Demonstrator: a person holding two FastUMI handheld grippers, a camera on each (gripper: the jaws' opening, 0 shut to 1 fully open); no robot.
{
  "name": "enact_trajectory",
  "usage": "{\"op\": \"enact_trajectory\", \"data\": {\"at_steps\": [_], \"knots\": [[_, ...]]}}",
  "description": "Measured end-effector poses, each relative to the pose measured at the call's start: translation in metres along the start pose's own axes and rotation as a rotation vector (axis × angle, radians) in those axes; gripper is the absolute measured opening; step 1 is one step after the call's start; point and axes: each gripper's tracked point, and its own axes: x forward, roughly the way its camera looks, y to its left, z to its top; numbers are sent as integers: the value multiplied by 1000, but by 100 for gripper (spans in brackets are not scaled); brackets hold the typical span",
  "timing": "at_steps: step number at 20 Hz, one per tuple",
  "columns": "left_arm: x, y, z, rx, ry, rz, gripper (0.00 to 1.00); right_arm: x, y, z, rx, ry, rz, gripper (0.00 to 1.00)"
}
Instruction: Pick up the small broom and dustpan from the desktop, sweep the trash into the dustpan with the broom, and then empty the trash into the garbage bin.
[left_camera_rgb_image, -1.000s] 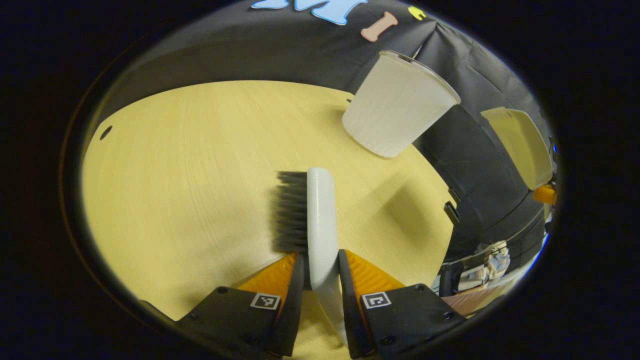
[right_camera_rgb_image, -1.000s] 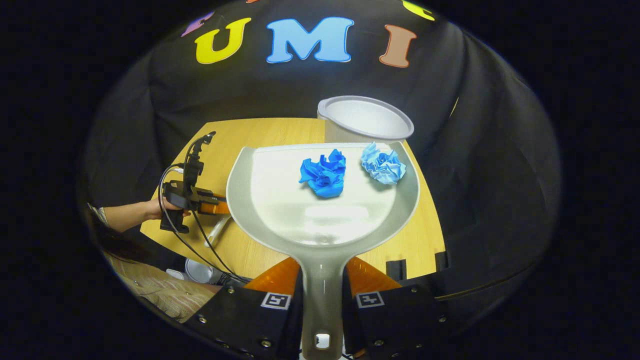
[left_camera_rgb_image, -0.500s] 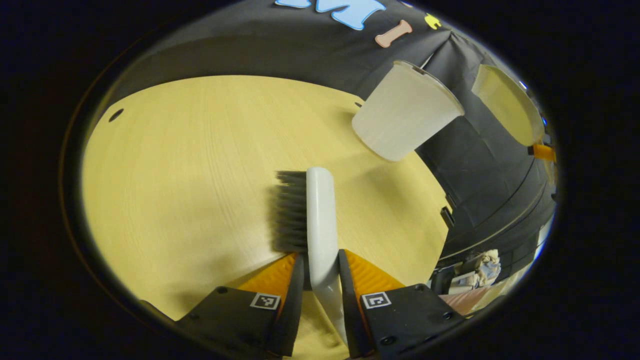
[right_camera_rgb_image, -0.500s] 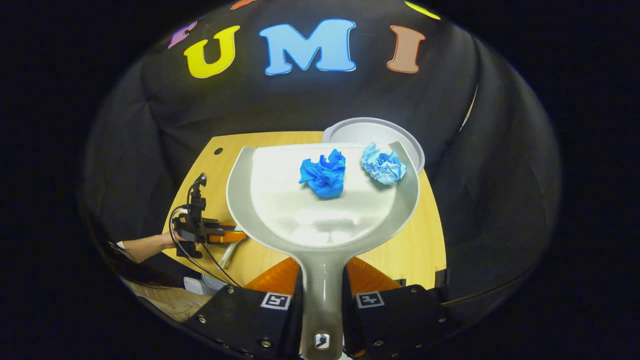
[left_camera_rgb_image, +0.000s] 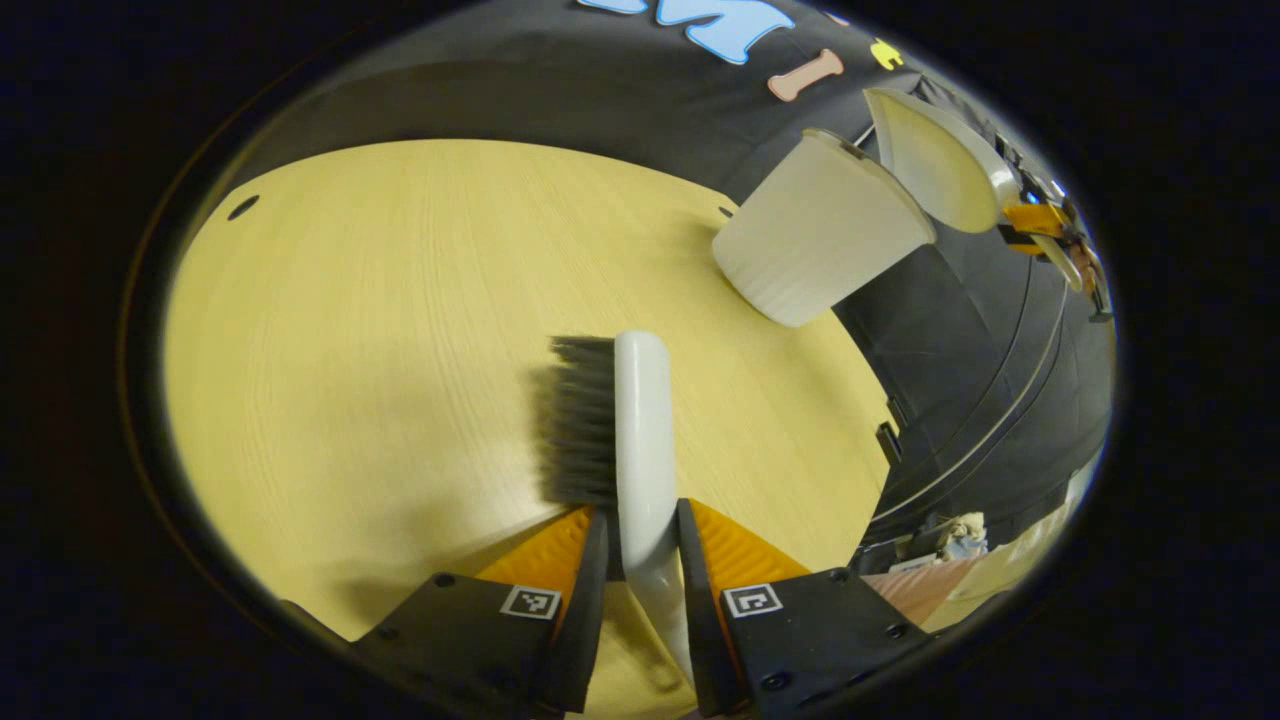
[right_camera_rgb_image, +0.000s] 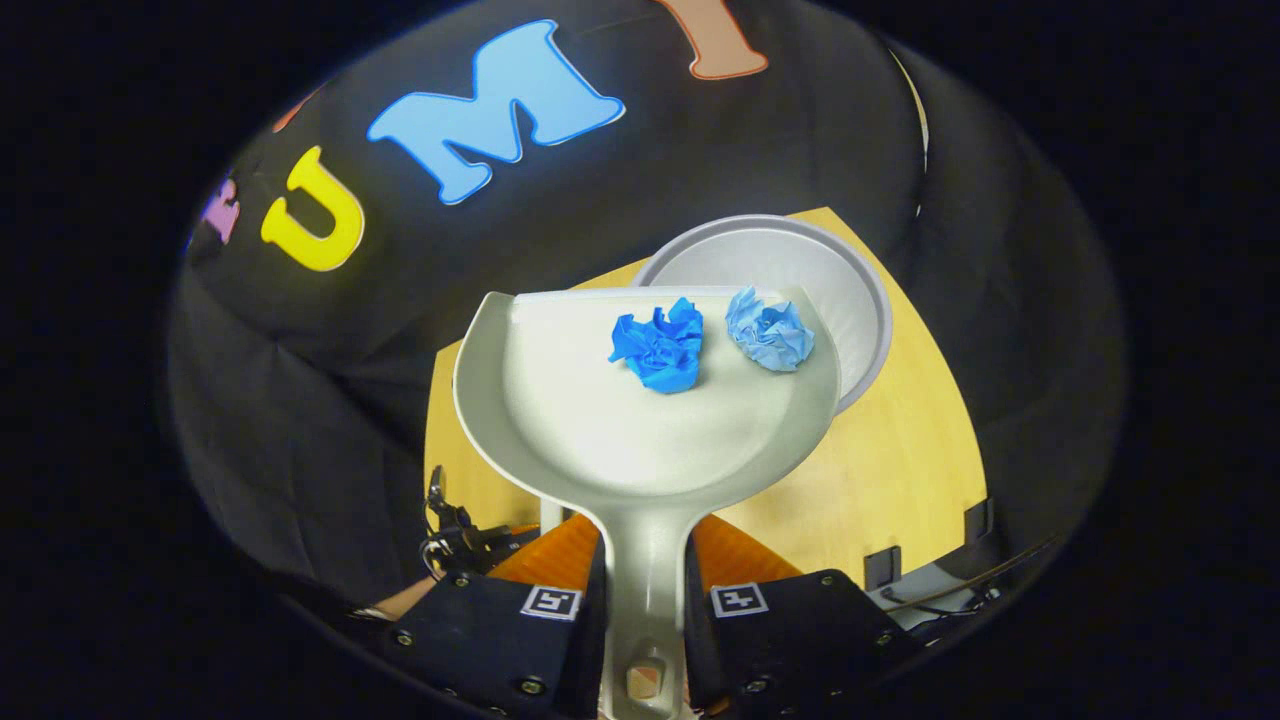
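Above the desktop (left_camera_rgb_image: 400, 300), left gripper (left_camera_rgb_image: 642, 540) clamps the broom (left_camera_rgb_image: 640, 440) handle, bristles leftward; right gripper (right_camera_rgb_image: 645, 560) grips the dustpan (right_camera_rgb_image: 600, 420) handle, two blue paper wads (right_camera_rgb_image: 660, 345) at its front lip over the garbage bin (right_camera_rgb_image: 840, 290).

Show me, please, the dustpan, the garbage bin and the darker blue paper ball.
dustpan (right_camera_rgb_image: 600, 420), right gripper view, bare pan floor.
garbage bin (right_camera_rgb_image: 800, 260), right gripper view, inner wall.
darker blue paper ball (right_camera_rgb_image: 660, 345), right gripper view, middle.

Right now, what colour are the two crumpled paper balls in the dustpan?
Both blue, one paper ball darker, the other paler; clearest in the right gripper view.
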Motion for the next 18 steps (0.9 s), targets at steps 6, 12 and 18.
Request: {"op": "enact_trajectory", "data": {"at_steps": [6,12,18], "knots": [[11,2,2,-35,11,13,45,15,12,41,303,-9,213,33],[16,-1,1,-48,13,31,45,3,17,54,518,-12,398,32],[22,-4,5,-52,17,50,45,-13,34,52,618,-25,492,32]]}}
